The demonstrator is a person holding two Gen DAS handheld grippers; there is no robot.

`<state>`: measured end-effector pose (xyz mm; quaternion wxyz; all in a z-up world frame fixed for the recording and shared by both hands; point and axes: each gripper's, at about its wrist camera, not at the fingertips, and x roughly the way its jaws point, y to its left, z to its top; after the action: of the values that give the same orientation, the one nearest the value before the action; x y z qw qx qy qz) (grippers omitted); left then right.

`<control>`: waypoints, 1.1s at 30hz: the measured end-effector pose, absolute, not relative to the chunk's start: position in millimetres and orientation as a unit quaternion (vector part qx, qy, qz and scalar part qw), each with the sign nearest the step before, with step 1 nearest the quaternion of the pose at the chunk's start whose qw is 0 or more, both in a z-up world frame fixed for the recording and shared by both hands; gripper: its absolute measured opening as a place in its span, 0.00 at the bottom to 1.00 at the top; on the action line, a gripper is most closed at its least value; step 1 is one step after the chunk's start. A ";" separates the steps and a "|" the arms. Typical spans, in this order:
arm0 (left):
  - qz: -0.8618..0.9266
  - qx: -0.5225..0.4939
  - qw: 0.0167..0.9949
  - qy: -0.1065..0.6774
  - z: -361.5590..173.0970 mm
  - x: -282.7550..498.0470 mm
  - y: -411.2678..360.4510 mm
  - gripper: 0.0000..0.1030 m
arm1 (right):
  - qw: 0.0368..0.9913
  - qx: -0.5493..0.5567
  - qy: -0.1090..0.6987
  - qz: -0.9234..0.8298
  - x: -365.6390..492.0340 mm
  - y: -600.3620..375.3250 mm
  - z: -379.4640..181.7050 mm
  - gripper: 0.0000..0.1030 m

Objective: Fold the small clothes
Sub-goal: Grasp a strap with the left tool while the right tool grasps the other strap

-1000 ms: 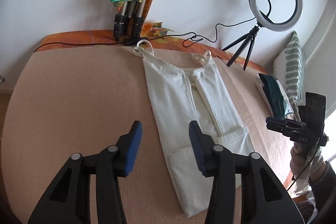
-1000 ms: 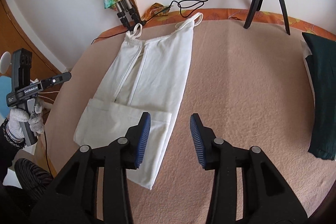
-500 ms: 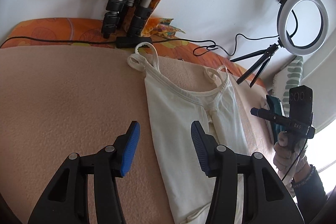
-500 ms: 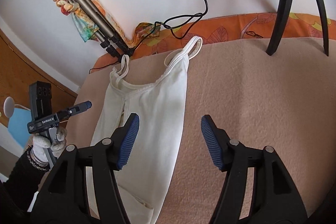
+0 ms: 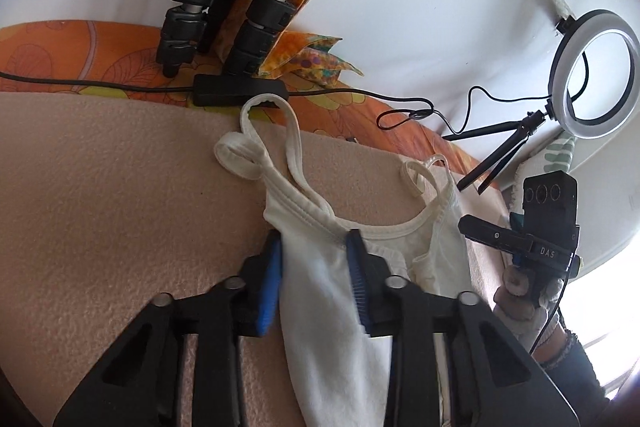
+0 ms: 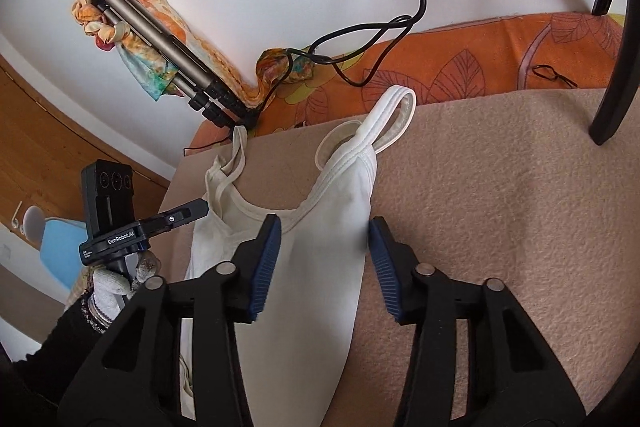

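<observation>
Left wrist view: left gripper point(image 5: 314, 281) sits at the top corner of the white camisole point(image 5: 320, 327), jaws apart, one blue pad on each side of the strap-side edge. Fabric lies between the pads but no pinch yet. The camisole lies flat on the peach blanket point(image 5: 100, 207), centre to lower centre of frame, straps point(image 5: 260, 151) pointing at the orange patterned sheet point(image 5: 80, 47) along the wall. Tripod legs point(image 5: 224, 7) top centre, ring light point(image 5: 592, 71) far right.

Right wrist view: right gripper point(image 6: 324, 263) straddles the other top corner, spread wide, pads on either side of the armhole edge below the strap loop point(image 6: 384, 119). Also not gripping.

Step, as I read it: both tools positioned on the two shoulder corners, pre-grasp for the fold that brings the top end down over the body.

Next move needs: close both on the corners, catching all layers, not just the strap. Then lift evenly and carry toward the hem. Risk: the left-side straps are looped and tangled and could drag.
</observation>
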<state>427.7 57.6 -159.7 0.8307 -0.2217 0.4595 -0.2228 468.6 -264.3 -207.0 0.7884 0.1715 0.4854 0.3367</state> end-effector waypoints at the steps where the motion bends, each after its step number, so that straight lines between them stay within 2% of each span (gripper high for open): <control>1: -0.220 -0.222 0.831 0.459 -161.3 429.4 56.4 0.04 | 0.787 0.170 0.488 0.337 469.6 -263.2 -208.5 0.17; 4: -0.207 -0.213 0.840 0.454 -162.6 430.7 55.2 0.02 | 0.799 0.140 0.485 0.327 470.0 -258.7 -207.1 0.06; 11: -0.188 -0.199 0.850 0.450 -156.5 433.1 55.9 0.03 | 0.795 0.131 0.495 0.326 477.1 -262.2 -204.9 0.08; 13: -0.180 -0.222 0.843 0.455 -156.2 437.4 61.2 0.23 | 0.791 0.143 0.498 0.326 481.4 -266.5 -202.9 0.11; 14: -0.178 -0.237 0.837 0.460 -157.4 440.8 63.1 0.28 | 0.792 0.146 0.497 0.322 483.4 -268.8 -201.9 0.13; 18: -0.181 -0.255 0.829 0.464 -159.3 450.4 59.5 0.31 | 0.782 0.158 0.510 0.322 494.5 -268.9 -202.5 0.17; 20: -0.186 -0.239 0.832 0.464 -158.7 452.4 52.0 0.26 | 0.783 0.143 0.514 0.319 497.2 -263.6 -203.9 0.17; 21: -0.185 -0.229 0.836 0.464 -158.8 453.9 49.0 0.11 | 0.782 0.137 0.515 0.322 497.8 -261.0 -204.5 0.17; 22: -0.183 -0.223 0.836 0.467 -160.2 456.2 46.7 0.03 | 0.784 0.129 0.514 0.323 498.0 -258.5 -204.1 0.14; 23: -0.186 -0.230 0.833 0.467 -162.0 457.2 46.7 0.03 | 0.787 0.122 0.512 0.322 497.8 -256.7 -203.2 0.08; 33: -0.216 -0.234 0.852 0.416 -126.7 435.2 50.0 0.02 | 0.808 0.121 0.462 0.345 478.5 -268.5 -159.3 0.06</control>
<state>435.2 50.0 -126.7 0.8518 -0.2341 0.4161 -0.2157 478.5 -268.5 -159.3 0.8081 0.1213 0.4620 0.3448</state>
